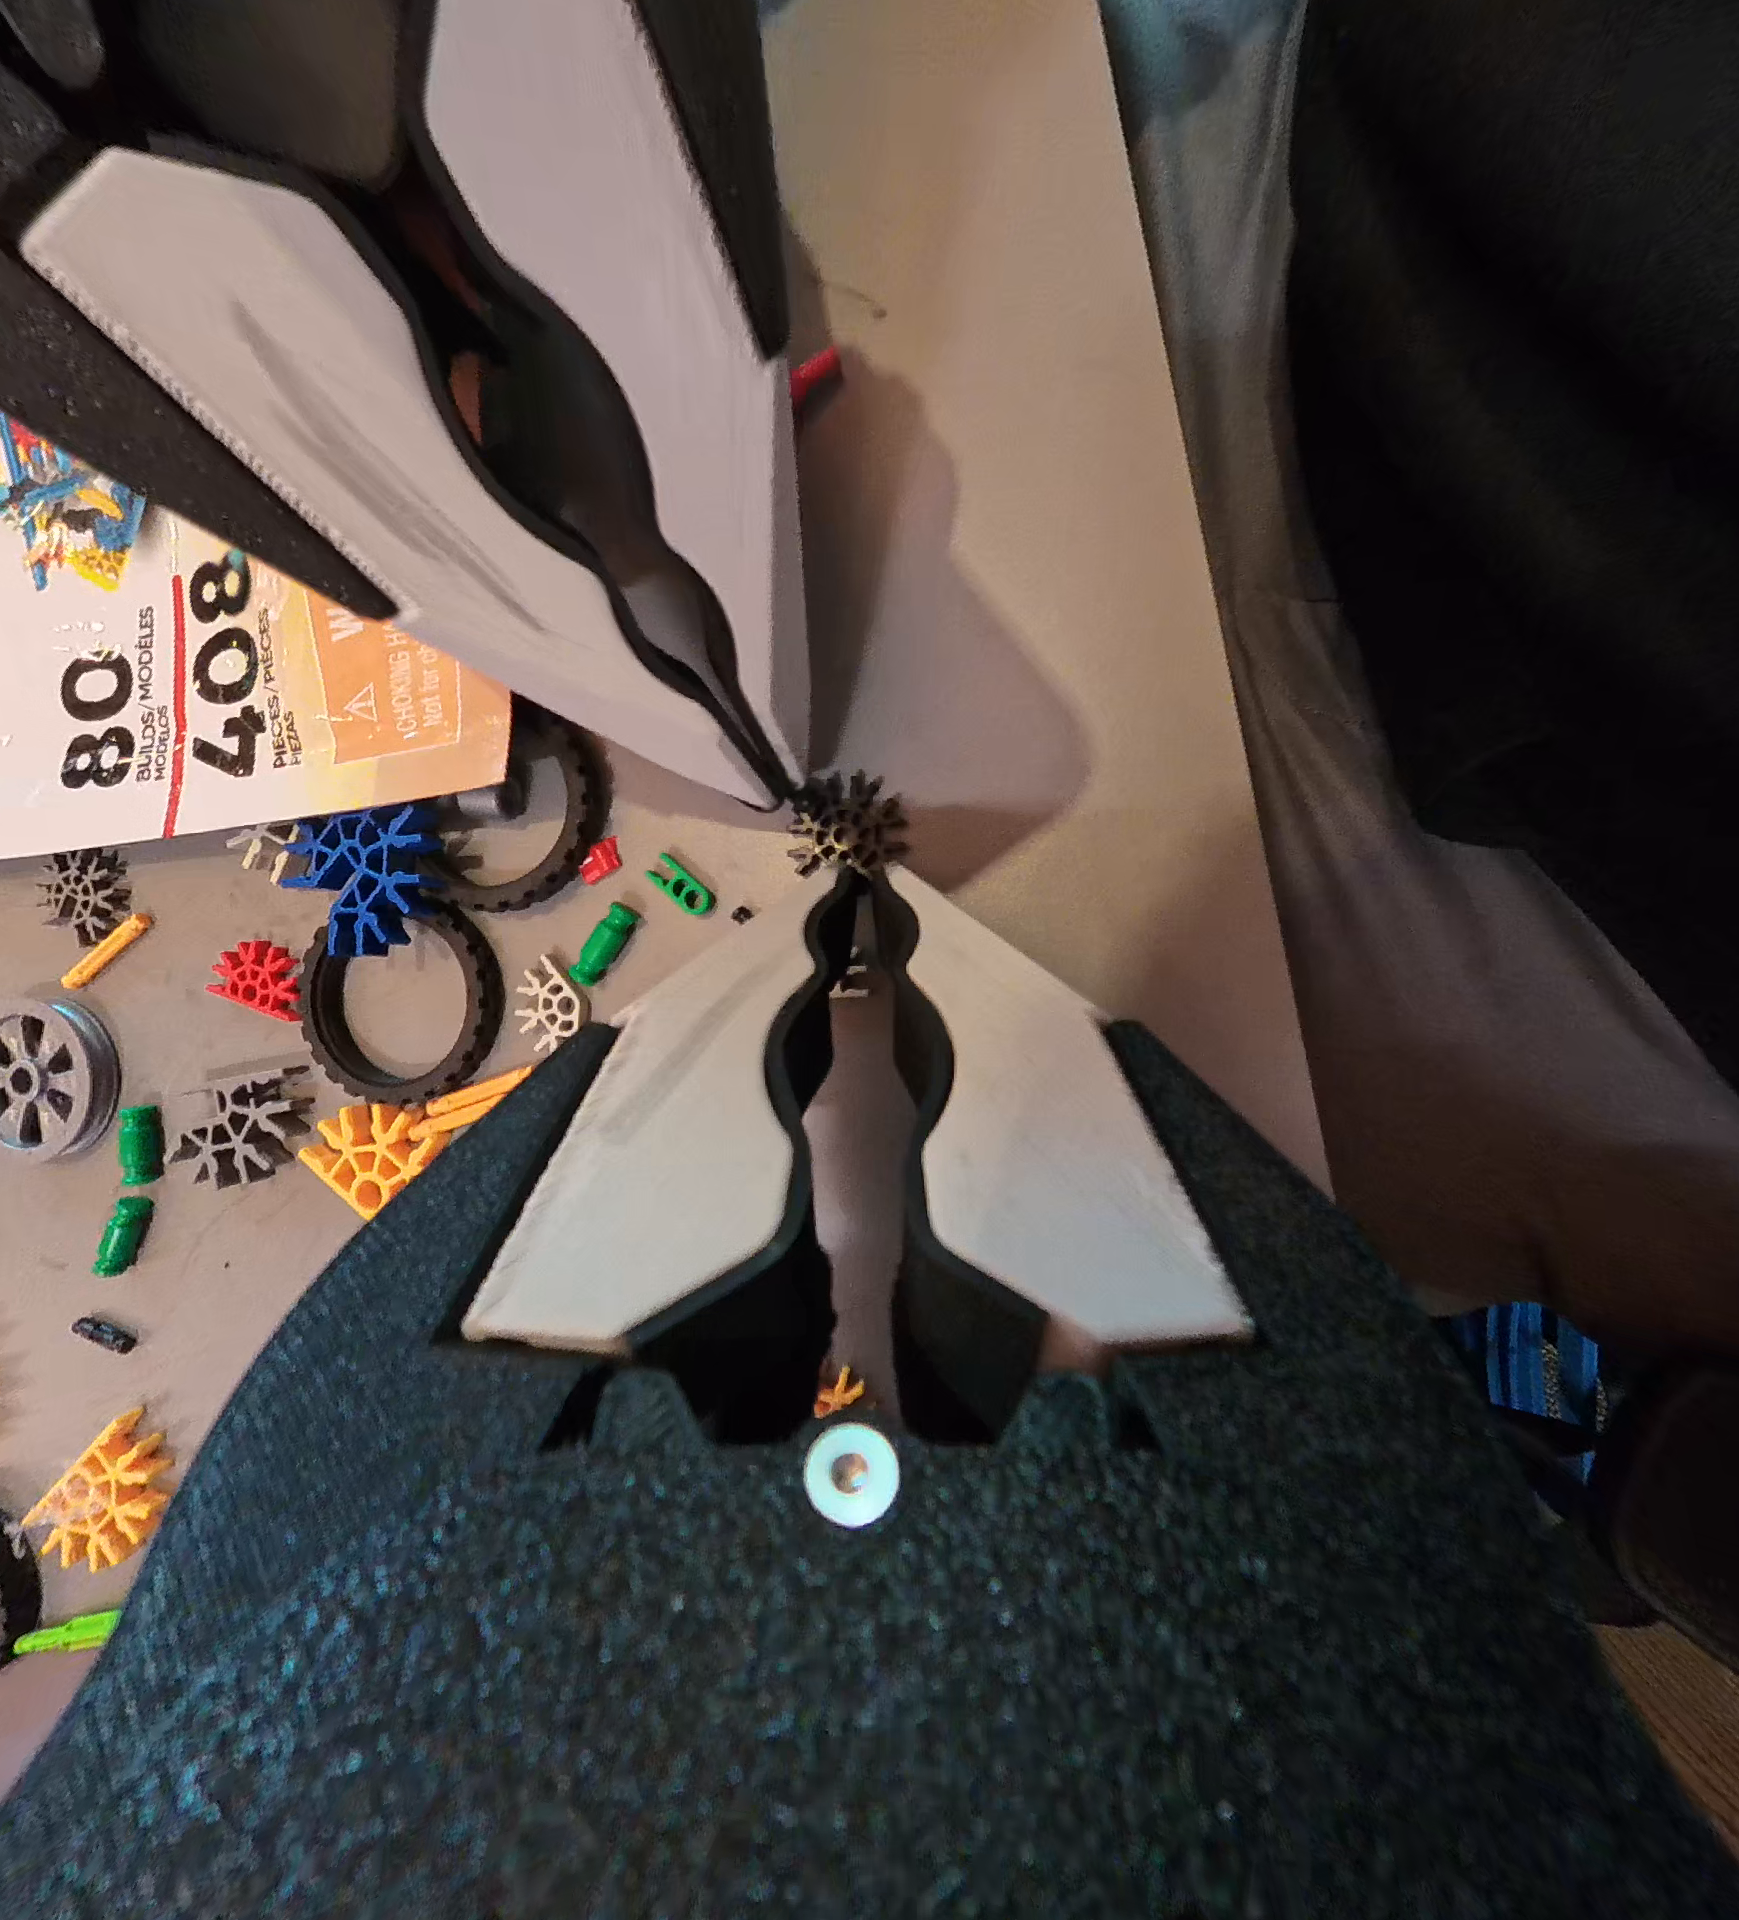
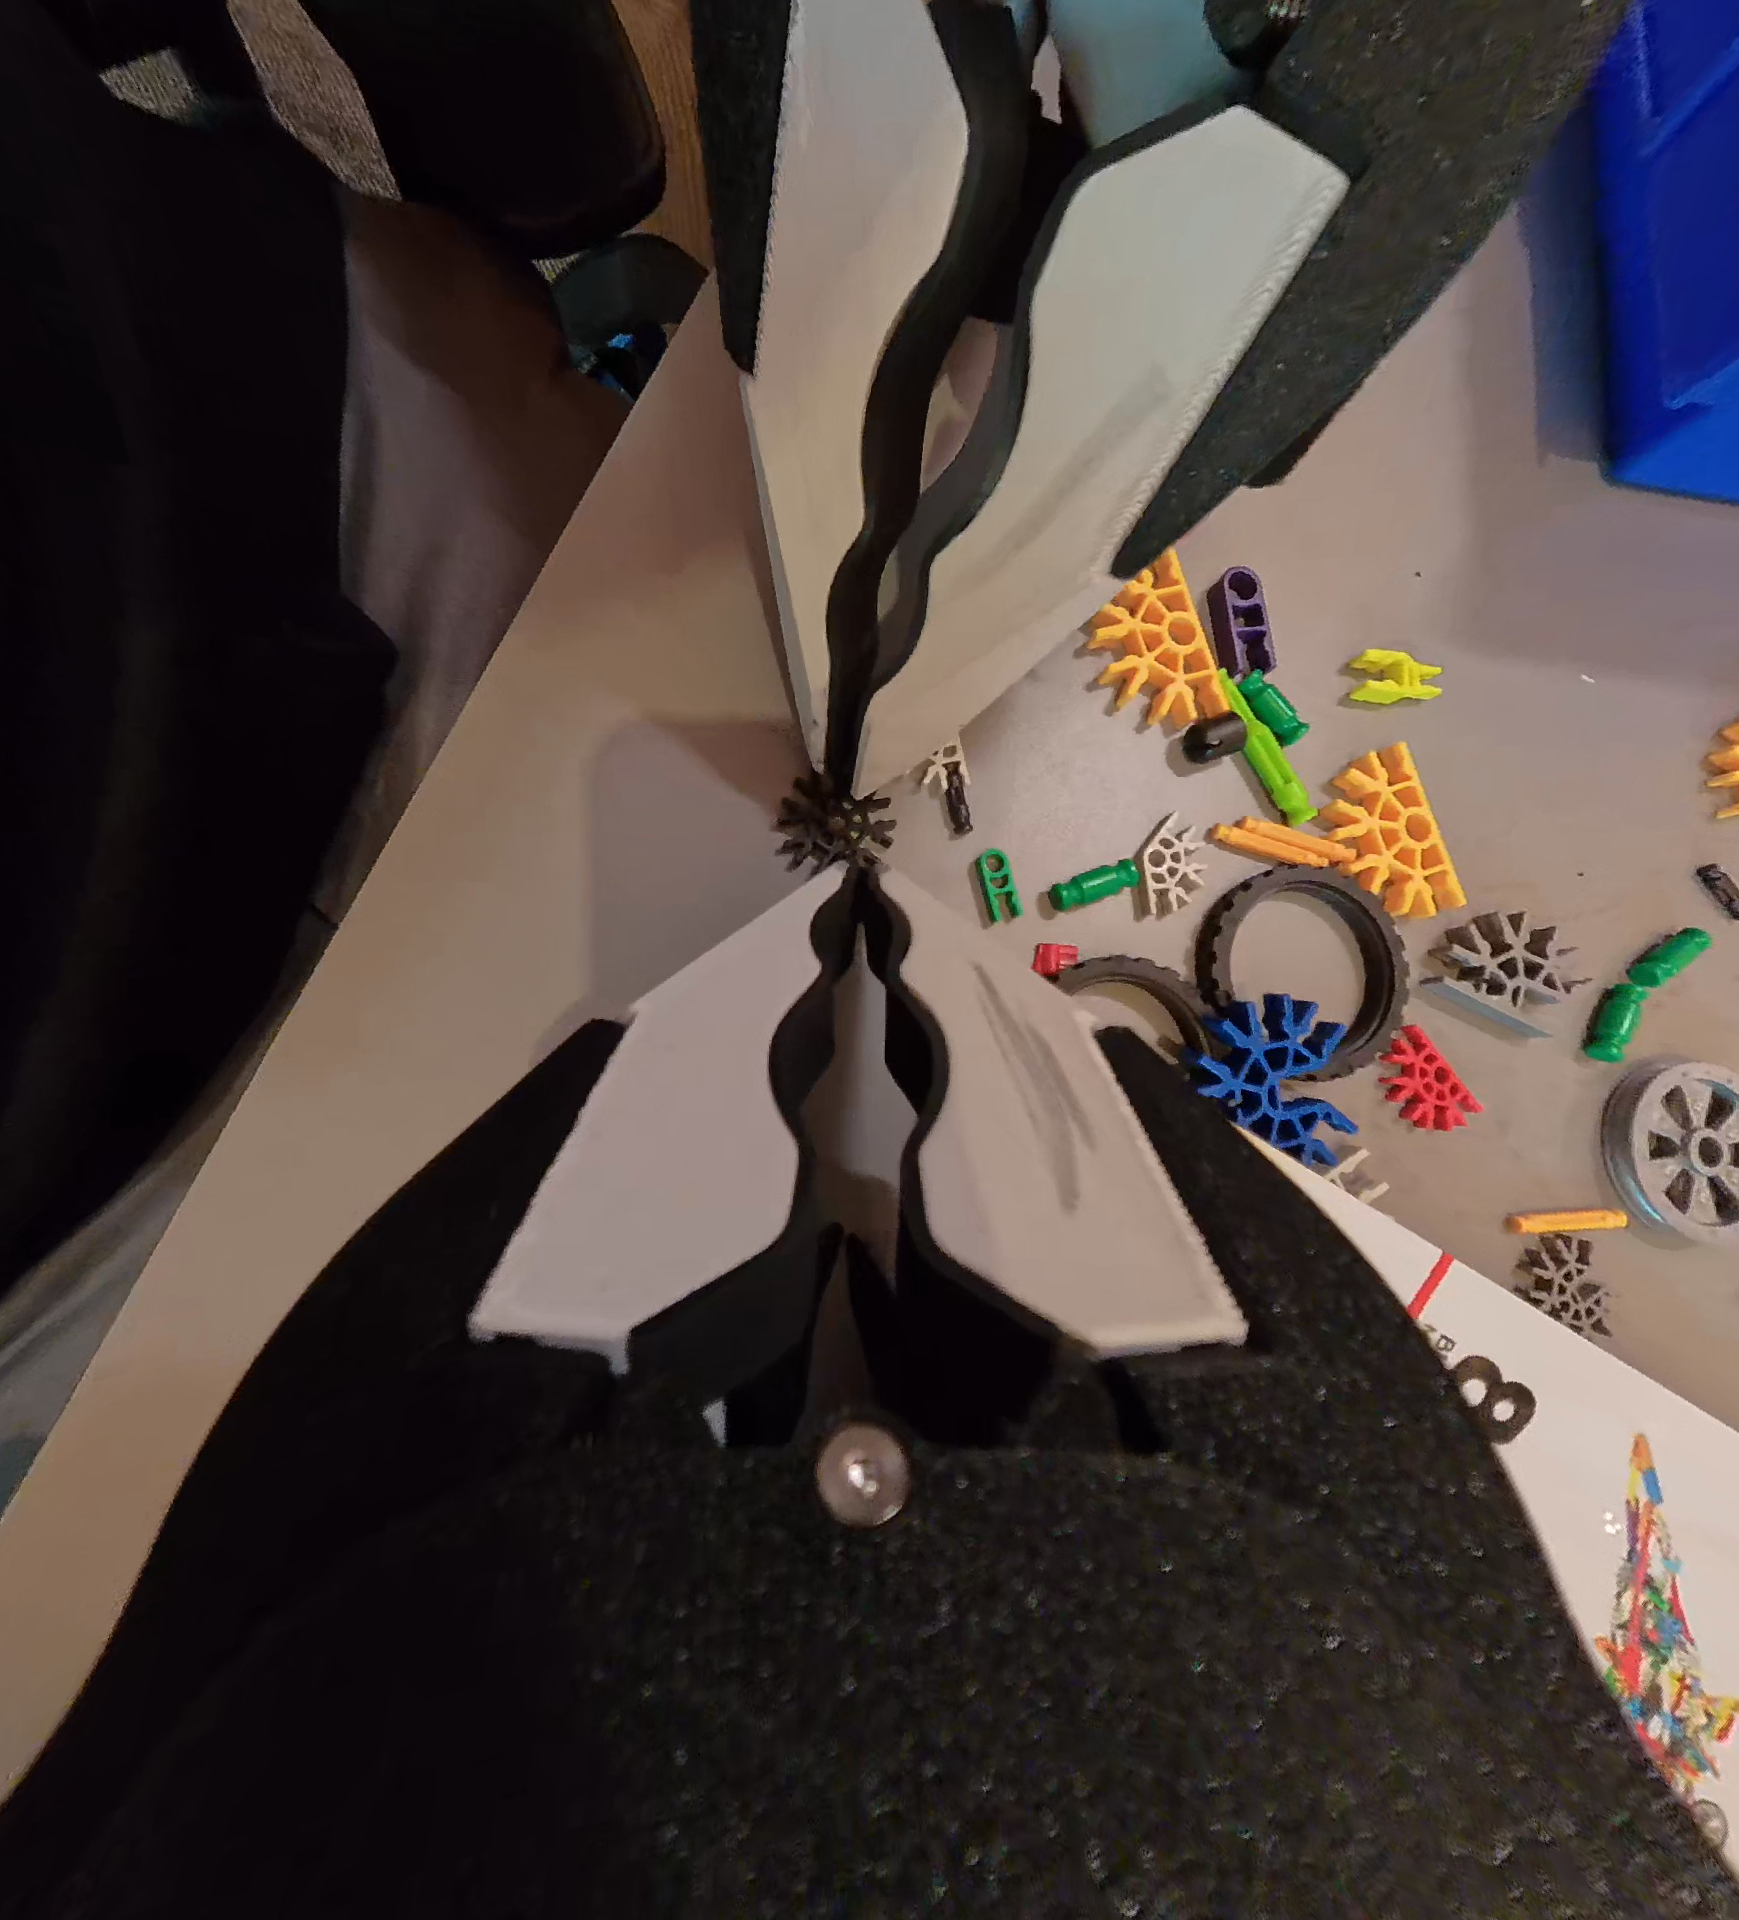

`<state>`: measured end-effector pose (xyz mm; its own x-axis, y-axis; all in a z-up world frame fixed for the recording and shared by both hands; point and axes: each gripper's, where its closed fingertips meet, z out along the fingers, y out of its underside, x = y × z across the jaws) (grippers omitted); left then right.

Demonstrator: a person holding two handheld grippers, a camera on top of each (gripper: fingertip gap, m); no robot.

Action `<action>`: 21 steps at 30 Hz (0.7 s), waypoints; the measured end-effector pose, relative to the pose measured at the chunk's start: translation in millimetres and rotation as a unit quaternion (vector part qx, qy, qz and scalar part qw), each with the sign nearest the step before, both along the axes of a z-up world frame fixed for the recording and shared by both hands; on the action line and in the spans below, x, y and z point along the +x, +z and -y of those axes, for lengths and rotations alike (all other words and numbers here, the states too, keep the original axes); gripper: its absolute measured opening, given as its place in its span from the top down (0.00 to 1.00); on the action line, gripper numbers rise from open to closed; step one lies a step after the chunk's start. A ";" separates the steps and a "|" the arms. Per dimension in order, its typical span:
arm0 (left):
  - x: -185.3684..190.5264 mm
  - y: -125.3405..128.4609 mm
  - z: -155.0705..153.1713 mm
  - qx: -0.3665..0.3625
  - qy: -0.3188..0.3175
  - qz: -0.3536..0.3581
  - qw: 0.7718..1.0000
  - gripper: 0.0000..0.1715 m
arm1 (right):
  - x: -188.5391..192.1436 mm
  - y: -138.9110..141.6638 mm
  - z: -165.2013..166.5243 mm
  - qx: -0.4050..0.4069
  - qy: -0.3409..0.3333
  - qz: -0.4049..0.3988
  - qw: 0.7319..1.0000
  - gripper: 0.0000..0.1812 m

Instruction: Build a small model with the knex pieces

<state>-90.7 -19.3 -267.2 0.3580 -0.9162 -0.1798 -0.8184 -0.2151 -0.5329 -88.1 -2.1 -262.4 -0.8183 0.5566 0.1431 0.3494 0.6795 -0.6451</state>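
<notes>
Dark spoked connector [image 1: 847, 828]: pinched tip-to-tip by left gripper [image 1: 857, 883] and right gripper [image 2: 857, 881], above table edge [image 1: 1187, 623]. Risk: thin purchase; uneven pull likely drops it.

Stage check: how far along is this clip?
Done: nothing is visibly joined to the held piece. In hand: left tongs and right tongs both pinch one dark connector. Left: tyres, yellow connectors and green rods lie loose on the table.

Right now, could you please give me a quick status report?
Left gripper, right gripper: both shut on black snowflake connector, held above table. Loose pieces, black tyres beside.
</notes>
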 end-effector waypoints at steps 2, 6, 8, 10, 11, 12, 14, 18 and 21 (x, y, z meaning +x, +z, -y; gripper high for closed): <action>0.0 0.0 -0.1 0.000 0.001 -0.001 1.000 0.99 | -0.2 -0.8 2.4 0.003 0.004 -0.001 1.000 1.00; 0.2 0.0 0.2 -0.001 0.001 -0.001 1.000 0.99 | 0.3 -2.0 3.1 0.012 0.006 0.001 1.000 1.00; 0.2 0.0 0.1 -0.001 0.002 -0.002 1.000 0.99 | 0.5 -2.2 2.9 0.016 0.006 0.003 1.000 1.00; 0.4 -0.1 0.1 -0.001 0.002 -0.004 1.000 0.99 | 1.0 -2.2 2.7 0.023 0.008 0.004 1.000 1.00; 0.2 -0.1 0.2 0.000 0.002 -0.005 1.000 0.99 | 1.2 -2.8 1.2 0.028 0.006 0.007 1.000 1.00; 0.0 -0.1 -0.2 0.001 0.003 -0.006 1.000 0.99 | 1.2 -2.9 0.3 0.030 0.005 0.009 1.000 1.00; -0.1 -0.2 -0.4 0.002 0.004 -0.007 1.000 0.99 | 1.4 -2.8 0.0 0.034 0.006 0.010 0.999 1.00; -0.2 -0.2 -0.4 0.002 0.005 -0.006 1.000 0.99 | 2.4 -2.9 1.1 0.035 0.010 0.012 0.999 1.00; -0.1 -0.2 -0.5 0.001 0.006 -0.006 1.000 0.99 | 2.2 -2.8 1.5 0.037 0.010 0.012 0.999 1.00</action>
<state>-90.7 -18.8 -267.4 0.3659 -0.9118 -0.1865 -0.8225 -0.2231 -0.5232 -85.9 -3.7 -265.3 -0.8325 0.5292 0.1638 0.3505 0.7323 -0.5839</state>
